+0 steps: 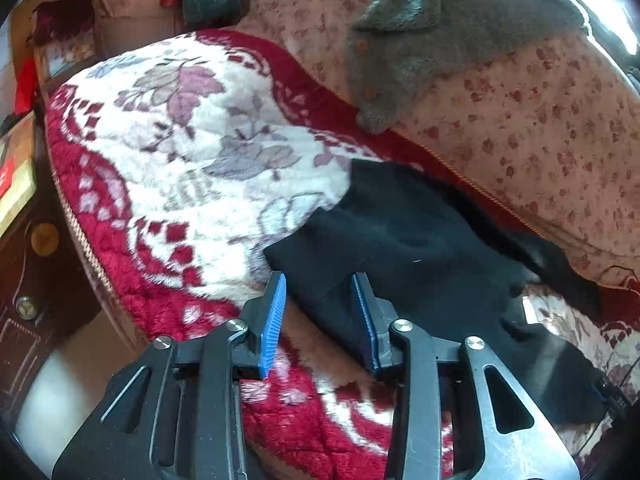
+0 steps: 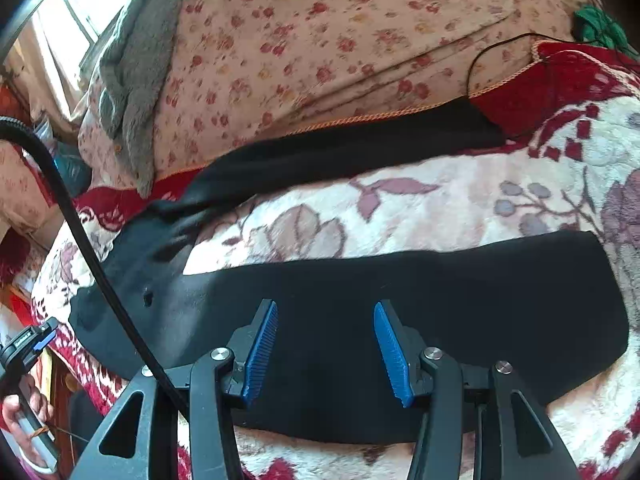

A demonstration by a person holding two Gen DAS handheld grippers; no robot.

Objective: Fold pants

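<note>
left tongs point(image 1: 320, 280): jaws apart, blue pads bare, nothing pressed between them. the pants point(image 1: 400, 248) start right at their tips; the near hem corner lies at the right pad and just past the gap, so the cloth sits at twelve to two o'clock from this gripper and runs away toward four o'clock. whether the right pad touches the cloth i cannot tell.

right tongs point(image 2: 326, 308): jaws also apart, wider, gripping nothing. they hover over the middle of the near leg of the pants point(image 2: 400, 300), which fills the view from nine to three o'clock under the pads. contact with the cloth cannot be told.

outward: in the right view the pants lie spread in a v, two legs well apart. the near leg runs nine to three; the far leg lies at twelve o'clock along the edge where the blanket point(image 2: 460, 208) meets the quilt point(image 2: 320, 40). the legs join at about nine to ten o'clock. bare blanket shows between them.

the relation that matters: the long axis of each leg runs crosswise to the right tongs, and that gripper is already over the near leg. i judge the fold not yet made; the likely next move is to pinch the near leg and carry it toward twelve o'clock onto the far leg, with the left tongs taking the hem end.

a grey jacket point(image 1: 440, 32) lies on the quilt, well clear.
</note>
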